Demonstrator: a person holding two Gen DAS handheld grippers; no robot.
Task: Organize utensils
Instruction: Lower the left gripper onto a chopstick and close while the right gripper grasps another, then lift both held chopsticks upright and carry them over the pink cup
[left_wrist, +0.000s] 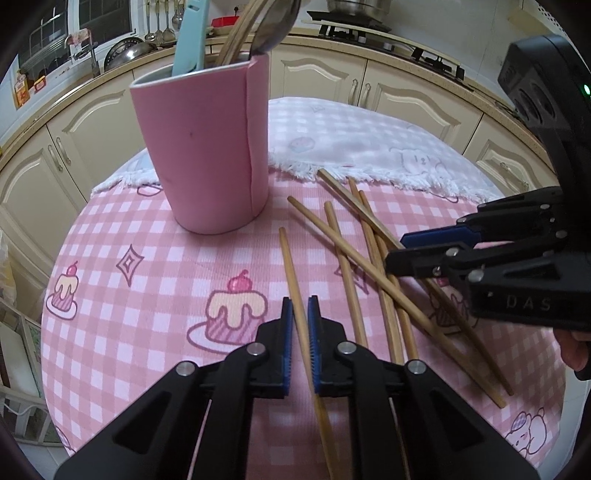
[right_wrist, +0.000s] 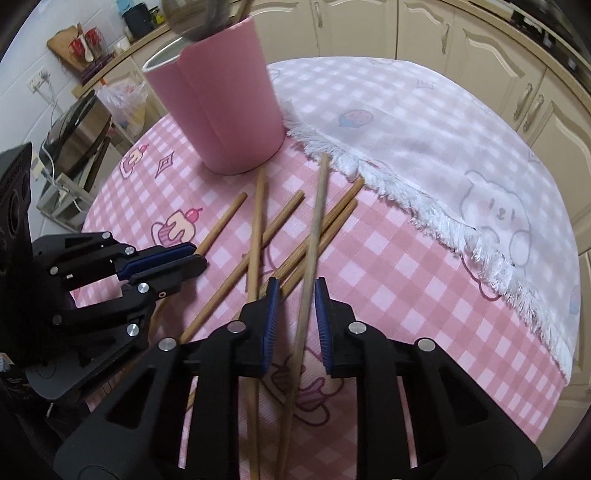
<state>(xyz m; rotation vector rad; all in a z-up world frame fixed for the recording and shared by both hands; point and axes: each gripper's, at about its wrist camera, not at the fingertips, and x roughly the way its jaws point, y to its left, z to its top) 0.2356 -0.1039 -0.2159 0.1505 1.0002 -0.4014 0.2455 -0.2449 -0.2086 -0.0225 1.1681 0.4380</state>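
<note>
chopsticks (left_wrist: 345, 258), slender pale bamboo

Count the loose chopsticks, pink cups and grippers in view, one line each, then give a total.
Loose chopsticks: 6
Pink cups: 1
Grippers: 2 (left gripper, right gripper)
Total: 9

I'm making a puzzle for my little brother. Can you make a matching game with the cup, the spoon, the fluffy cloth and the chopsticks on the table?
Things:
1. cup
2. spoon
3. cloth
4. chopsticks

Clues:
A. standing inside the cup
B. has a white fringe along its edge
C. lying crossed over each other
D. plain pink and upright

Pairs: 1-D, 2-A, 3-B, 4-C
</note>
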